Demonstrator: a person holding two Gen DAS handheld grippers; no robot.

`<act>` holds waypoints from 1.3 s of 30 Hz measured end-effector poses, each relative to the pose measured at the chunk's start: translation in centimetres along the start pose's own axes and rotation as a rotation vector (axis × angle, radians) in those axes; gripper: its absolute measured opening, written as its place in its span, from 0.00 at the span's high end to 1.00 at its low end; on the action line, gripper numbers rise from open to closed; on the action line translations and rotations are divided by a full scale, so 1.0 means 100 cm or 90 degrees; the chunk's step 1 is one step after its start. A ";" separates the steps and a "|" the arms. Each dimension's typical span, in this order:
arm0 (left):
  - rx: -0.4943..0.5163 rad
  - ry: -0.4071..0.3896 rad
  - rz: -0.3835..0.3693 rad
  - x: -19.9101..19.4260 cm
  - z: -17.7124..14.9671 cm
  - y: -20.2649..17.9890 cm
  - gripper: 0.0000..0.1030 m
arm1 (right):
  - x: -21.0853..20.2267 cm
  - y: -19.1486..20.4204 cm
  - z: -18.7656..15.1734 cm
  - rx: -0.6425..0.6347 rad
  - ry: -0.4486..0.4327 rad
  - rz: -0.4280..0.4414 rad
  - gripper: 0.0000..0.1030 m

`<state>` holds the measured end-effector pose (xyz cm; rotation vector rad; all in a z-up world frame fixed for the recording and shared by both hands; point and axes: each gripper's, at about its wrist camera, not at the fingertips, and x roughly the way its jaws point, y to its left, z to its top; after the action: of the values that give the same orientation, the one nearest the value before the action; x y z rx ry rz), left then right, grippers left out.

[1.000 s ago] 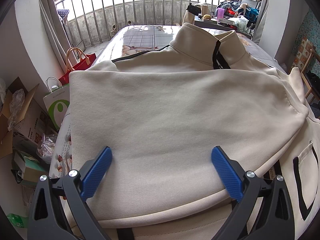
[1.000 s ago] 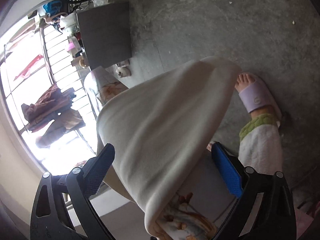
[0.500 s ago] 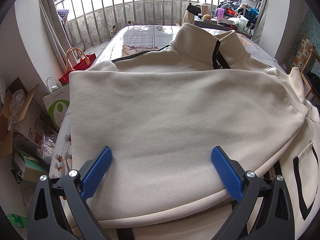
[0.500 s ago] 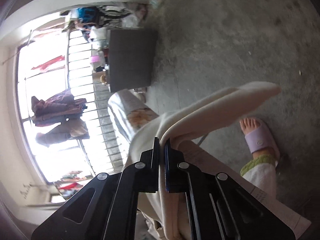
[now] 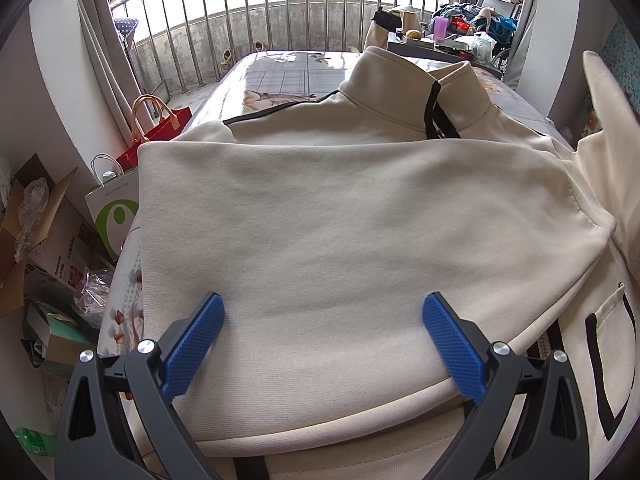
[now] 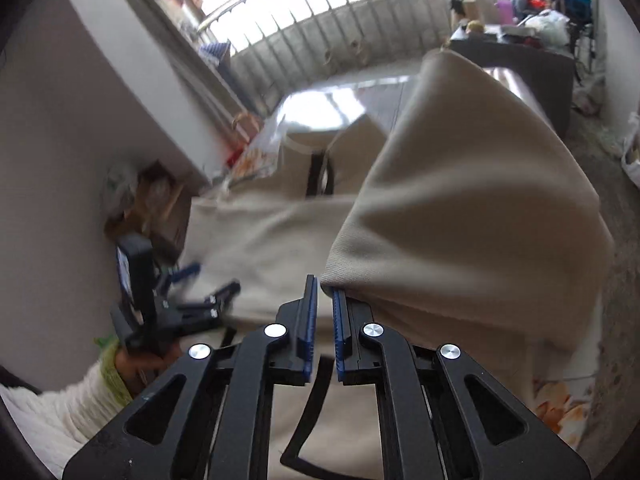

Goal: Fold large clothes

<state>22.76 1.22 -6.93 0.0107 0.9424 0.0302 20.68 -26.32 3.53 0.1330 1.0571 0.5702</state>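
Observation:
A large cream jacket with black trim and a stand-up collar lies on the table, its left sleeve folded across the body. My left gripper is open, its blue pads resting low over the folded sleeve near the hem. My right gripper is shut on the edge of the jacket's right sleeve, which it holds lifted above the table. The raised sleeve also shows at the right edge of the left wrist view. The left gripper shows in the right wrist view at the left, blurred.
The table has a floral cloth. A red bag, a white paper bag and cardboard boxes crowd the floor at the left. A balcony railing stands behind. A cluttered dark table sits at the back right.
My right gripper closed on the right sleeve and swung it up from beside the table toward the jacket. The left gripper has stayed put, open.

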 end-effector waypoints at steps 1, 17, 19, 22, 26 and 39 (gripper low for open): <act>0.000 0.000 0.000 0.000 0.000 0.000 0.05 | 0.015 0.004 -0.011 -0.007 0.035 -0.009 0.70; 0.000 -0.001 -0.001 0.000 0.000 0.001 0.05 | -0.060 -0.151 -0.046 0.460 -0.102 0.064 0.35; 0.000 -0.001 -0.001 0.000 0.000 0.001 0.05 | -0.053 -0.179 -0.052 0.540 -0.114 0.110 0.34; 0.000 -0.001 -0.001 0.000 0.000 0.001 0.05 | -0.040 -0.200 -0.052 0.599 -0.116 0.145 0.34; 0.000 -0.001 -0.001 0.000 0.000 0.001 0.05 | -0.020 -0.205 -0.047 0.620 -0.111 0.157 0.44; 0.000 -0.001 -0.001 0.001 0.000 0.002 0.05 | -0.086 -0.176 -0.017 0.500 -0.256 0.161 0.97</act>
<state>22.79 1.40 -6.97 0.0102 0.9400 0.0289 22.80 -45.81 2.91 1.0397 0.8215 0.3030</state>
